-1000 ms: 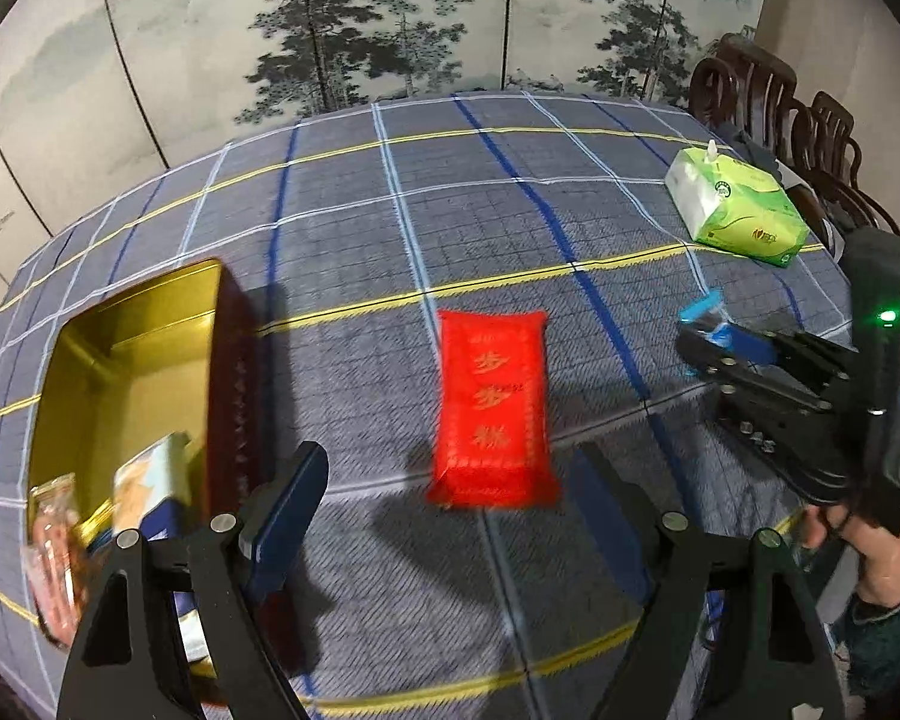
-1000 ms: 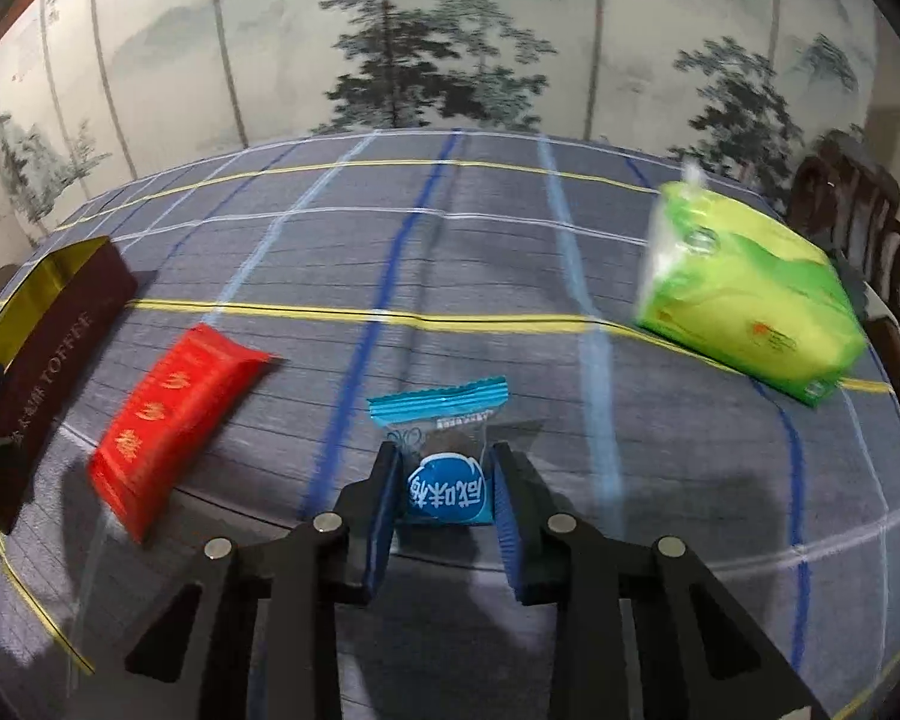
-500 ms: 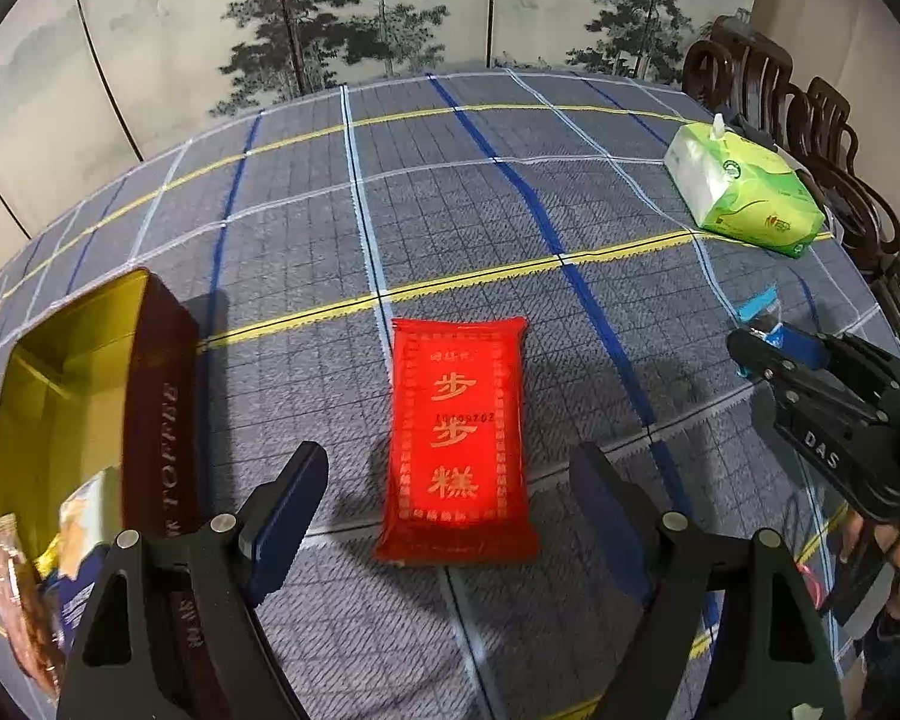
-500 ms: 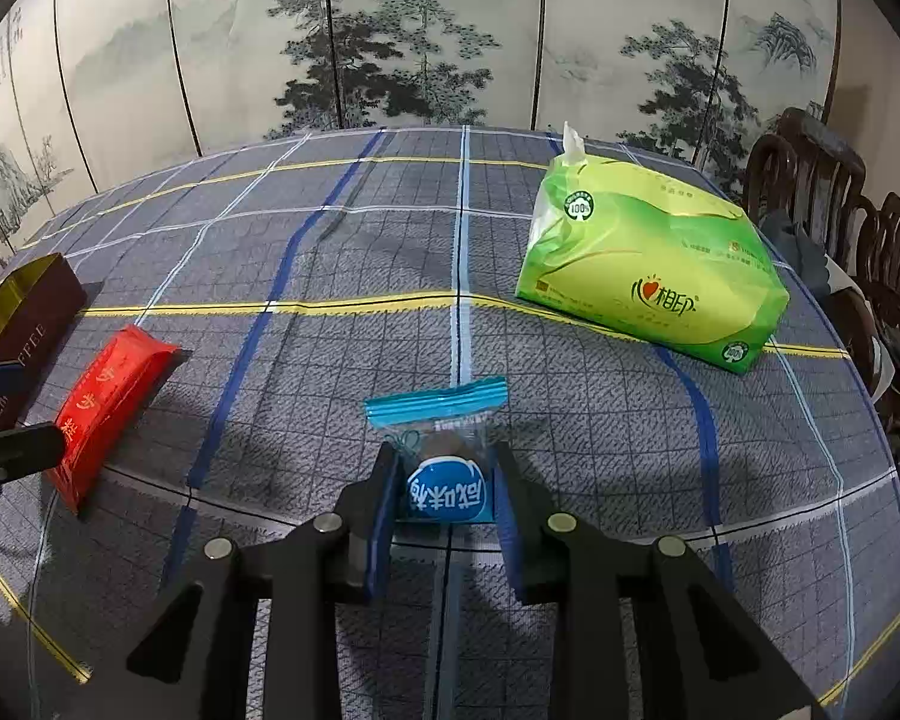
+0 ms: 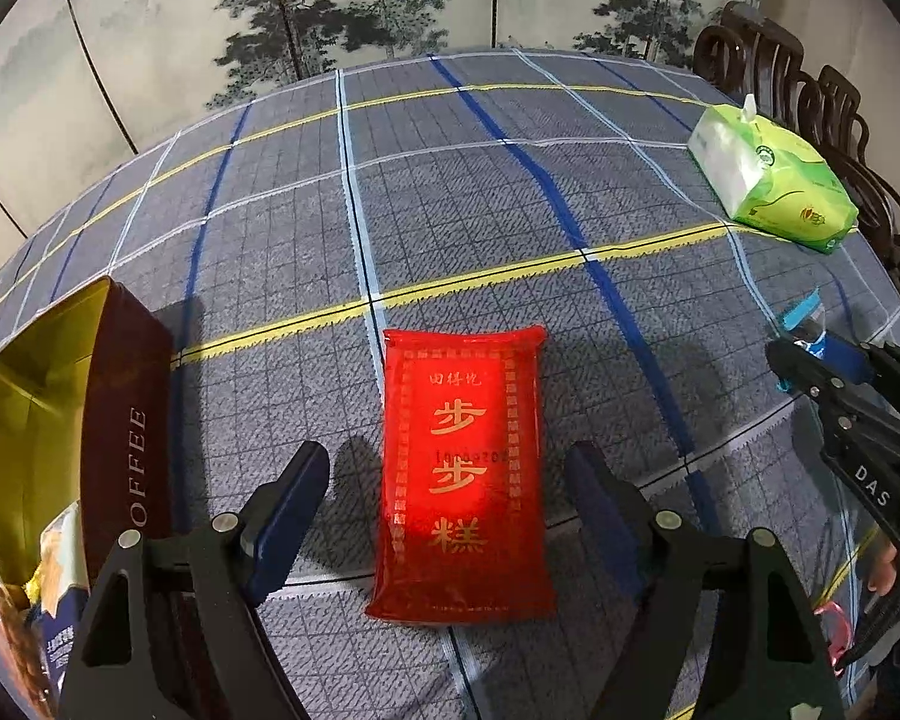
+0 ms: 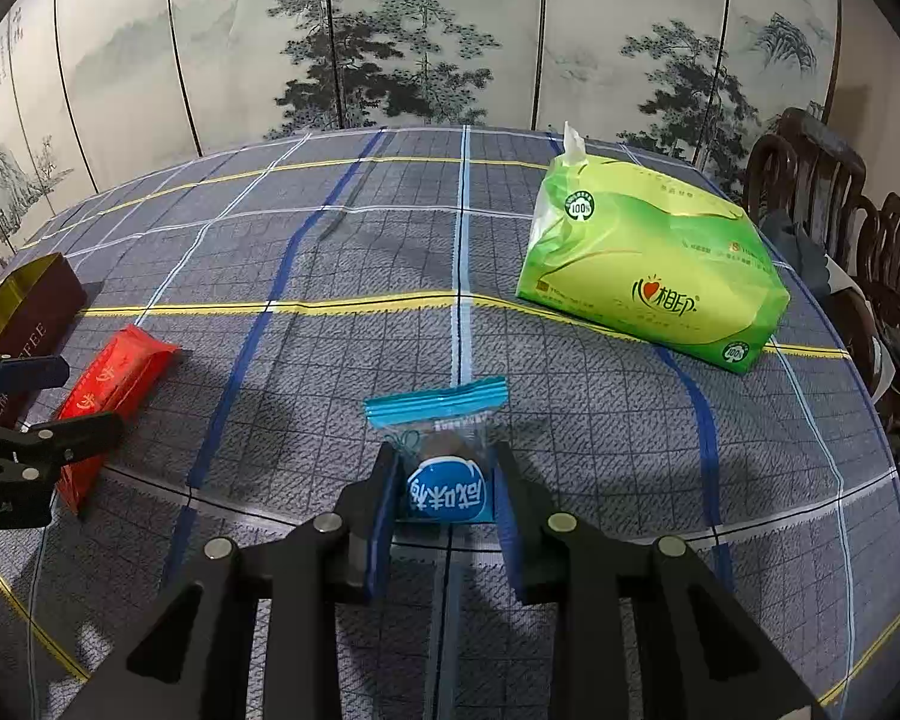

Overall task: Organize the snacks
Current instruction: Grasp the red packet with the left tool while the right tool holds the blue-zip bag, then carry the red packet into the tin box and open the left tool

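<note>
Blue snack packet between fingers

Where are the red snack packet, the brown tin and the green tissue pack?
red snack packet (image 5: 462, 468), left wrist view, middle of its printed top face.
brown tin (image 5: 129, 432), left wrist view, its lettered outer side wall.
green tissue pack (image 6: 654, 276), right wrist view, its broad top face.

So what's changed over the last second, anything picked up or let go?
The left gripper has come down over the red snack packet, its fingers closing slightly, now straddling it without touching. Nothing picked up or released. The right gripper still holds the blue-wrapped snack; the tin and tissue pack haven't moved.
</note>
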### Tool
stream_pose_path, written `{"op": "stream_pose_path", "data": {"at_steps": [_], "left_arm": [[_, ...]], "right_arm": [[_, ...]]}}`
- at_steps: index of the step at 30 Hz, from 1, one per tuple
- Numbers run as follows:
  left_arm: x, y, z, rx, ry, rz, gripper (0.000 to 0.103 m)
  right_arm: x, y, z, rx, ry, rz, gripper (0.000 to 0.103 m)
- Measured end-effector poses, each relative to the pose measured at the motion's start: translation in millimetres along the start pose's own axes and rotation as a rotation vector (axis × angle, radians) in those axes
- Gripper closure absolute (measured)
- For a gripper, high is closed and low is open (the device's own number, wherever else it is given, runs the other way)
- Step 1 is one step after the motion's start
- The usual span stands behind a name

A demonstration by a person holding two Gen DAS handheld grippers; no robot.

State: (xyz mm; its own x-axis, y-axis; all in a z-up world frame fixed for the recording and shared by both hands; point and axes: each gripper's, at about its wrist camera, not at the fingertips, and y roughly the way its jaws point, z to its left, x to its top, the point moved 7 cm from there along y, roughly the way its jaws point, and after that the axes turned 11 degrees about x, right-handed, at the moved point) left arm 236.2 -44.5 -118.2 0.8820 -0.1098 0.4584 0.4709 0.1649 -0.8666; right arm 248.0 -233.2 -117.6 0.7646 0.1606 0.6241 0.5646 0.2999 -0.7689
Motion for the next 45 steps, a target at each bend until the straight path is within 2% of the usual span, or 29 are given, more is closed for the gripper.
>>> {"op": "stream_pose_path", "data": {"at_steps": [2, 6, 11, 16, 27, 45], "left_arm": [[-0.6, 2.6, -1.1, 0.002, 0.005, 0.008, 0.034], [-0.8, 2.6, -3.2, 0.006, 0.008, -0.008, 0.036], [-1.1, 0.5, -6.5, -0.028, 0.01, -0.017, 0.055], [-0.6, -1.2, -7.7, -0.036, 0.007, -0.016, 0.062], [-14.8, -11.1, -2.2, -0.039, -0.005, 0.002, 0.062], [-24.3, -56.8, 13.2, -0.062, -0.06, -0.015, 0.063]], "right_arm": [[0.0, 0.1, 0.1, 0.0, 0.0, 0.0, 0.074], [0.2, 0.5, 0.3, 0.0, 0.0, 0.0, 0.074], [-0.1, 0.2, 0.0, 0.0, 0.0, 0.0, 0.074], [0.0, 0.6, 0.1, 0.0, 0.0, -0.001, 0.074], [0.6, 1.6, -0.1, -0.002, -0.003, -0.001, 0.074], [0.3, 1.6, 0.4, -0.004, -0.004, -0.001, 0.074]]}}
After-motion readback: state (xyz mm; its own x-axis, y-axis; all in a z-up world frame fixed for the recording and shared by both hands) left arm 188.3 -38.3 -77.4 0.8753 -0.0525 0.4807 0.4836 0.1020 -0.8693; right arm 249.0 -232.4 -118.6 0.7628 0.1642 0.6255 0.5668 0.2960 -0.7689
